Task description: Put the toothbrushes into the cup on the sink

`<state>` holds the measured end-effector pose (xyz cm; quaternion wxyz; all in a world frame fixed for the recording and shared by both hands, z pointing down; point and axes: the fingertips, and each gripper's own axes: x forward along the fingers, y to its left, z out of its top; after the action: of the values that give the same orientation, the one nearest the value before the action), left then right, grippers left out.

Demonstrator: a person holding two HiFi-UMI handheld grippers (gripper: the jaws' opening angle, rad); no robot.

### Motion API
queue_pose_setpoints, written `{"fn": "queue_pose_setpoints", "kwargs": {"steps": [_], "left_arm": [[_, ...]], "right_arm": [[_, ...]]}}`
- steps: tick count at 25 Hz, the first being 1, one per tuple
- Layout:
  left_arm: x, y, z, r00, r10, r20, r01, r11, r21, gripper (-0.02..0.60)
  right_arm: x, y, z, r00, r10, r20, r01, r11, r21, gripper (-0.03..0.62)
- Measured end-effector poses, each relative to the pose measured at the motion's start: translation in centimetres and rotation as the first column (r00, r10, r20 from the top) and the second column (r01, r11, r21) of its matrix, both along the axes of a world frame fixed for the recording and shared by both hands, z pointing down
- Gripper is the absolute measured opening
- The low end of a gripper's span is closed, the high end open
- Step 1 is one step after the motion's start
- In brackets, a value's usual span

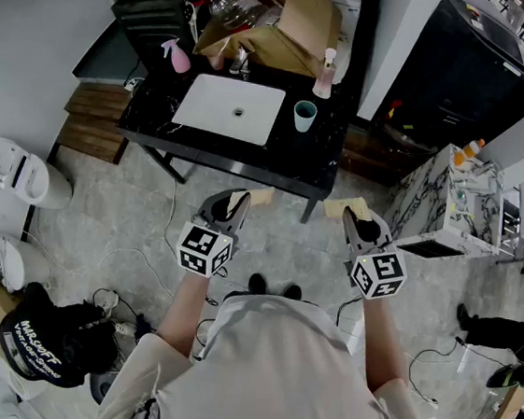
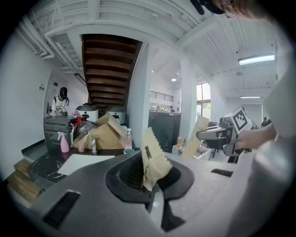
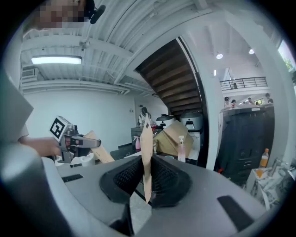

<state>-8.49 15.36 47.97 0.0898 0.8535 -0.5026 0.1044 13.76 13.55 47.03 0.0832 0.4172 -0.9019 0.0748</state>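
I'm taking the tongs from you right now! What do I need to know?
Left tongs: shut on a tan paper packet, likely a wrapped toothbrush.
Right tongs: shut on a second packet.
Cup: upright on the black counter, right of the sink.
Done: both packets are in the tongs, held out short of the counter.
Left: step closer and put each packet into the cup.

Bright, even indoor light — a ceiling strip lamp [image 3: 56, 60] glows; both gripper views bulge fisheye with dark vignetted corners — near foreground soft.
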Motion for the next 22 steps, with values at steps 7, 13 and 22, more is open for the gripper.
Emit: {"fn": "queue_pose_setpoints", "kwargs": {"steps": [7, 13, 22], "left_arm": [[-0.5, 0.1, 0.2, 1.0, 0.007, -0.002, -0.007, 1.0, -0.004, 0.034], [-0.7, 0.4, 0.4, 1.0, 0.011, -0.002, -0.011, 1.0, -0.005, 0.034], [-1.3, 0.8, 0.5, 1.0, 0.027, -0.009, -0.027, 1.0, -0.008, 0.034]], "right_arm": [[-0.7, 0.4, 0.0, 1.0, 0.002, -0.005, -0.002, 1.0, 0.0, 0.071], [-1.1, 0.9, 0.1, 1.0, 0.0, -0.008, 0.0, 1.0, 0.001, 0.071], [-1.5, 1.2, 0.0, 0.999, 0.042, 0.02, -0.041, 0.999, -0.019, 0.071]]}}
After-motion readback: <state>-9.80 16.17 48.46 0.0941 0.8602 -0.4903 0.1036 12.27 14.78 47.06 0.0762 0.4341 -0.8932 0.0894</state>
